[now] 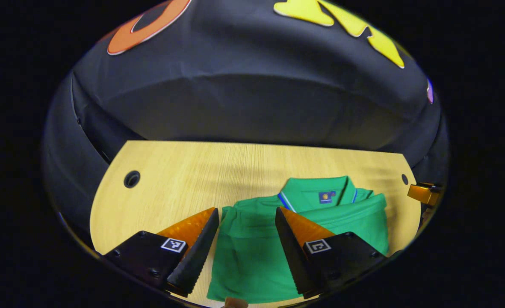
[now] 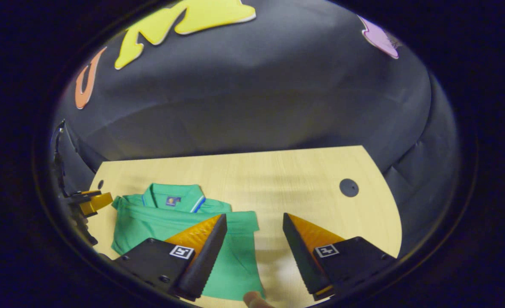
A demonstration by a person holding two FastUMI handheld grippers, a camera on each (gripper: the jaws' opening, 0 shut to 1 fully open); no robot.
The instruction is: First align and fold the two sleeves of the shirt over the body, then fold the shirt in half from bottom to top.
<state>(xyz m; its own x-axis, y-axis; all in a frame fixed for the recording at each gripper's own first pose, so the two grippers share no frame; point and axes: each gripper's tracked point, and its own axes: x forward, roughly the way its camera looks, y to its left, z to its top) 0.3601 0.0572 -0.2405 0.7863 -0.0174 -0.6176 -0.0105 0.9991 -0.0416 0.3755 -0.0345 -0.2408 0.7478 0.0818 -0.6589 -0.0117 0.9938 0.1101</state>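
A green polo shirt (image 1: pixel 252 252) lies flat on the wooden table (image 1: pixel 192 175), collar toward the far wall, with both sleeves folded in over the body. In the left gripper view my left gripper (image 1: pixel 246 214) hovers open above the shirt's left half, nothing between its fingers. In the right gripper view the same shirt (image 2: pixel 158 220) lies at the lower left, and my right gripper (image 2: pixel 254 218) stands open over the shirt's right edge and the bare table (image 2: pixel 286 175). The other gripper's tip shows at the edge of each view, right gripper (image 1: pixel 423 193) and left gripper (image 2: pixel 92 201).
The black cloth wall (image 1: pixel 252 107) rises right behind the table's far edge. A round cable hole (image 1: pixel 131 179) sits in the table's far left corner, another hole (image 2: pixel 349 187) at the far right. A fingertip (image 2: pixel 254 299) pokes in at the near edge by the shirt's hem.
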